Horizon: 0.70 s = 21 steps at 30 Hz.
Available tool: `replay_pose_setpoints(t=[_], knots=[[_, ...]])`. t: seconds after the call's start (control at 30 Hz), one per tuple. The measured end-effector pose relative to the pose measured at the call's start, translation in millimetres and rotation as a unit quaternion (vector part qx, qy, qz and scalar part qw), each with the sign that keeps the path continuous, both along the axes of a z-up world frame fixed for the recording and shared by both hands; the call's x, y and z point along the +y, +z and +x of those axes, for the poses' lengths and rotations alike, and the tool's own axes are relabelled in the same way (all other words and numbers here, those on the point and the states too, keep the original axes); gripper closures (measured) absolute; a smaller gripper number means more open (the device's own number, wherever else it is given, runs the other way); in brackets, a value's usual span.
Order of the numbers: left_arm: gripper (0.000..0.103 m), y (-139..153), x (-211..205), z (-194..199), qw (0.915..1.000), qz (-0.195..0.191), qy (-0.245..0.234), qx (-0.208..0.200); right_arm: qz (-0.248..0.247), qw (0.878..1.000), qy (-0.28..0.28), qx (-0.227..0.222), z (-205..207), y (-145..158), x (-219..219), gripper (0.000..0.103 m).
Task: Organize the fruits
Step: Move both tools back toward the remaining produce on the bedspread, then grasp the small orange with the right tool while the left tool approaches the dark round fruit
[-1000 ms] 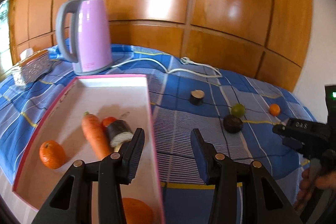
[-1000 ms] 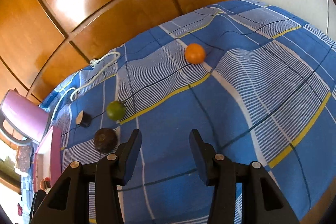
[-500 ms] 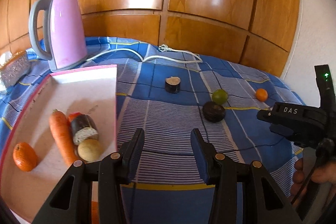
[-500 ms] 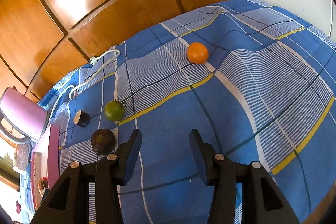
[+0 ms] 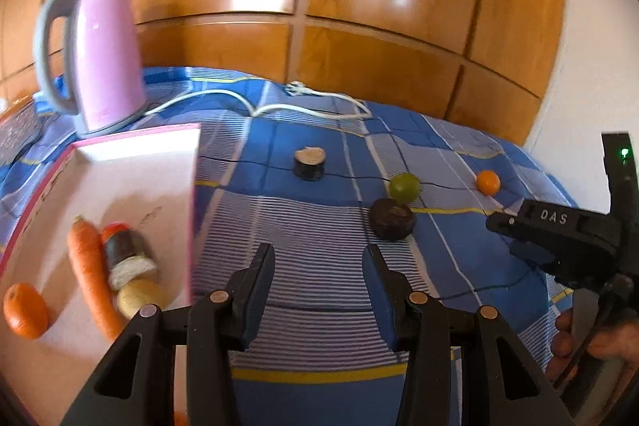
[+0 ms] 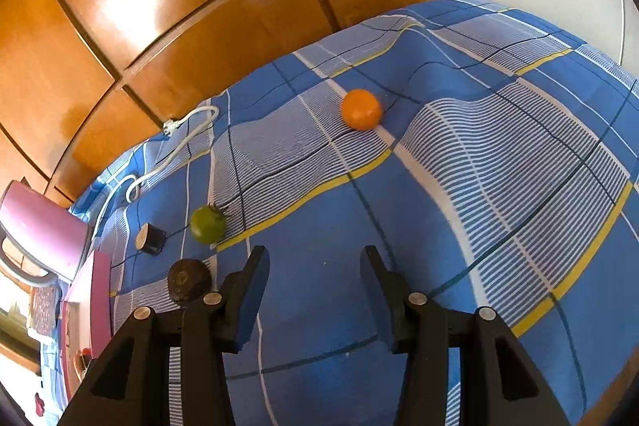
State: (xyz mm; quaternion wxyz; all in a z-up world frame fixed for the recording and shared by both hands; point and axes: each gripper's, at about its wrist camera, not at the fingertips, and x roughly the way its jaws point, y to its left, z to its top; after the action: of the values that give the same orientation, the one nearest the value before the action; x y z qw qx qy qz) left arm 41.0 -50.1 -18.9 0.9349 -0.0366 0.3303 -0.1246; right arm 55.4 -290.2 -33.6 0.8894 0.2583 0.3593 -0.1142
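Fruits lie in two groups on the blue checked bedspread (image 5: 319, 266). On the left, the pink-rimmed tray (image 5: 191, 186) already holds an orange mandarin (image 5: 24, 310), a carrot (image 5: 90, 274), a dark roll with a pale end (image 5: 127, 258) and a yellowish piece (image 5: 137, 298) touching it. A pink kettle (image 5: 100, 54) stands behind the tray, its white cord (image 5: 255, 106) trailing across the cloth.

Moving right, a small dark cut piece (image 5: 309, 164) sits alone on the spread. Next come a dark round fruit (image 5: 391, 218) and a green tomato-like fruit (image 5: 404, 186) just beside it, then a small orange fruit (image 5: 488, 181) well apart toward the wall.

The left gripper (image 5: 317, 290) hovers over bare cloth beside the tray, jaws partly open with nothing between them. The right gripper (image 6: 315, 290) is likewise partly open and empty, above the spread with the dark fruit close to its left finger.

These loose pieces look light and round, so I would expect them to roll on the soft, rumpled cloth. A grip across the widest middle seems safest; the green one likely bruises if squeezed hard, and the glossy orange skin may slip.
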Motion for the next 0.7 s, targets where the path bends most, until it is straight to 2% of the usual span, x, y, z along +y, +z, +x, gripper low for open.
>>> replay_pose_setpoints(t=[0.37,0.53,0.7], knots=[[0.057,-9,-31,35,0.9992,-0.015,-0.017,0.033,-0.011,1.0,-0.02,0.004,11,-2,-17,0.055],[0.057,-11,-49,47,0.9983,-0.02,-0.031,0.045,-0.039,0.999,-0.022,0.007,24,-2,-26,0.055],[0.054,-19,-61,63,0.9964,-0.03,-0.03,0.074,-0.046,0.999,-0.022,0.017,37,-7,-35,0.055]])
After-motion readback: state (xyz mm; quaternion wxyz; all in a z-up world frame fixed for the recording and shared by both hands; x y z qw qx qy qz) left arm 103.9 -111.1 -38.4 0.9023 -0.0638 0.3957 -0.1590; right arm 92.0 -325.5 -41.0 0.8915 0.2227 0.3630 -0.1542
